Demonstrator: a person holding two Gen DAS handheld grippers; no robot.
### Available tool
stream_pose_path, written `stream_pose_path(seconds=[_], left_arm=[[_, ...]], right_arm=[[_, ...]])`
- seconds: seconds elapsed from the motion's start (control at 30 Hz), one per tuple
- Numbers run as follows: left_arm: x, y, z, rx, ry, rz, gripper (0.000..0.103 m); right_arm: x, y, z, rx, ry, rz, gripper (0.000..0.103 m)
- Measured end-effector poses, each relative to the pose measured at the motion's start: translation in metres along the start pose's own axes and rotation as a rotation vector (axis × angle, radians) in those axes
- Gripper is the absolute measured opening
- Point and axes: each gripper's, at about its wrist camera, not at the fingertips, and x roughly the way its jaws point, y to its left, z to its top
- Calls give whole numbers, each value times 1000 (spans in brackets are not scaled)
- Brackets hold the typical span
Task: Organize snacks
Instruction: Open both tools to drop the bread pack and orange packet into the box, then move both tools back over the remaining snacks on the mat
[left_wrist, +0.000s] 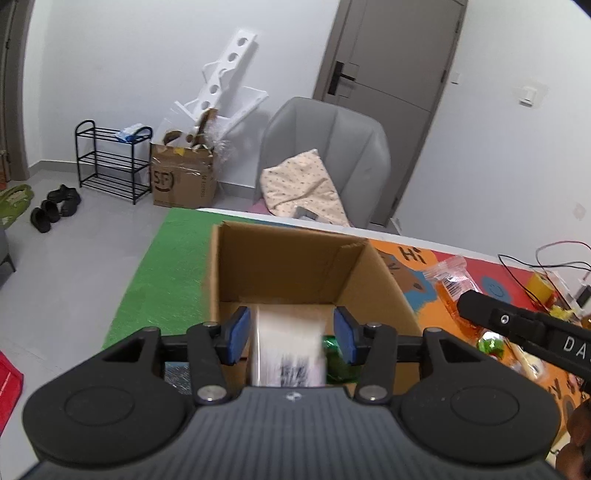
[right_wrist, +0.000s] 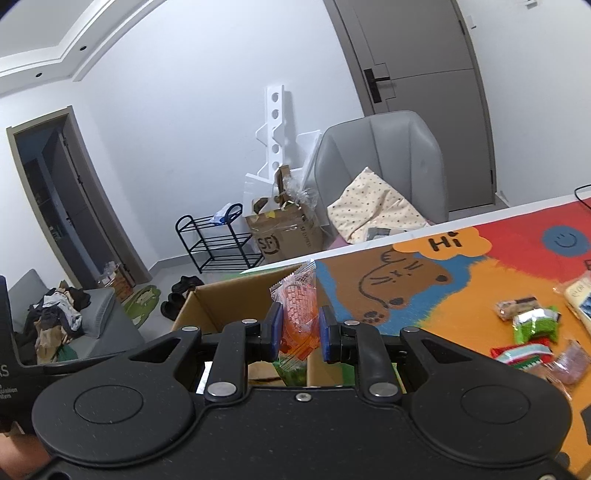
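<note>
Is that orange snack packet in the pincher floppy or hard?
Probably floppy: the orange packet is thin crinkly plastic, and the right gripper pinches it in. It likely weighs little, since it stands above the pads without sagging. The shiny film might slip.

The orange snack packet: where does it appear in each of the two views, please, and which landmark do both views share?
Left wrist view: the orange snack packet is at the right, beyond the cardboard box, held at the tip of the right gripper.
Right wrist view: it stands in the centre, clamped in the right gripper above the box.
Shared landmark: the grey chair behind the table.
</note>
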Motion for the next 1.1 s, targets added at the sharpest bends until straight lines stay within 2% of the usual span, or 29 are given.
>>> stream_pose_path(seconds=[0.13,0.23,0.27,0.3,0.33,0.53,0.63,0.83,0.9,1.1], left_arm=[[-4,5,5,-21,-14,-6,49],[-9,10,7,-32,-23,0,53],[-11,12,8,-39,-26,2,55],[-12,13,9,-45,-28,3,56],[-13,15,9,-50,-30,6,60],[-22,15,10,-48,-41,21,79],[-26,11,8,-42,-43,22,84],[-31,0,0,-33,-27,16,88],[-35,-4,-3,-23,-25,14,91],[-42,-21,-12,9,-10,-26,96]], right_arm=[[9,5,4,1,18,18,19],[15,10,6,-5,31,46,19],[17,12,7,-5,36,61,22],[18,13,7,0,42,77,31],[19,14,8,5,41,75,33],[9,6,8,27,47,52,35],[0,-2,6,38,49,27,38],[-22,-19,1,51,44,-10,43],[-29,-23,-1,56,40,-26,50],[-52,-36,-8,58,27,-49,61]])
